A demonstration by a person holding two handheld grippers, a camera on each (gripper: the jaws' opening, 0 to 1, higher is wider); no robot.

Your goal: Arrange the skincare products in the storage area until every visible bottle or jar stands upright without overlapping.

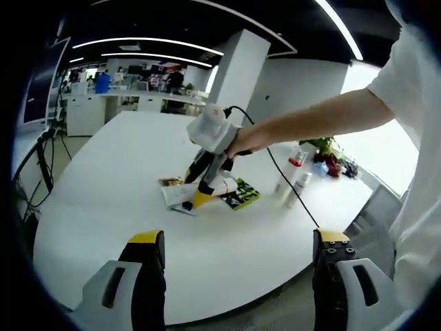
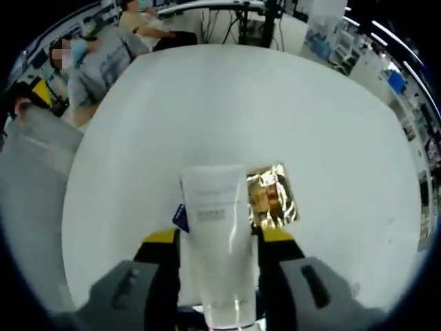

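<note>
White table; right gripper seemingly clamps a white tube.

In the right gripper view, the white tube ran off the bottom edge, its lower end unseen, and its printed label was too blurred to read. It covered most of a blue item and one edge of the gold packet. In the left gripper view, the bottles far across the tabletop were too small to identify, and the right tongs hid part of the white packet.
</note>
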